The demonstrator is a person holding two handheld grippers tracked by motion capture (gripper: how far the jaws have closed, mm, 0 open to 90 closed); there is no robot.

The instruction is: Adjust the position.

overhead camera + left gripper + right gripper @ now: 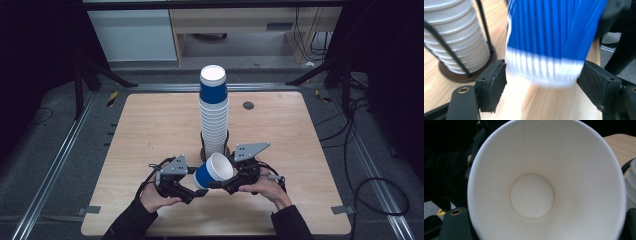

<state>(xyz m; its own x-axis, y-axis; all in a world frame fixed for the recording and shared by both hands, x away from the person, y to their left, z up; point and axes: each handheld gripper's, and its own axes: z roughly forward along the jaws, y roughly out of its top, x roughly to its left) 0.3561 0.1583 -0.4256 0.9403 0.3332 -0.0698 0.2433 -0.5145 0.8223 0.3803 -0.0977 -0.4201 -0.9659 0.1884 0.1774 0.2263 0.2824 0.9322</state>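
A blue ribbed paper cup point(212, 172) with a white inside lies tilted between my two grippers, just in front of a tall stack of the same cups point(214, 115) standing in a black wire holder point(216, 150). My left gripper point(200, 191) is shut on the cup's base. In the left gripper view its pads point(499, 82) lie against both sides of the blurred cup point(549, 37). My right gripper point(222, 186) is shut on the cup at its rim. The right gripper view looks straight into the cup's white interior point(531, 195), which hides the jaw tips.
The wooden table point(150, 125) has a small dark round grommet point(248, 105) behind the stack. The stack point(451, 37) and its holder base point(461, 75) stand close to the left gripper. Metal rails and loose cables point(370, 185) border the table.
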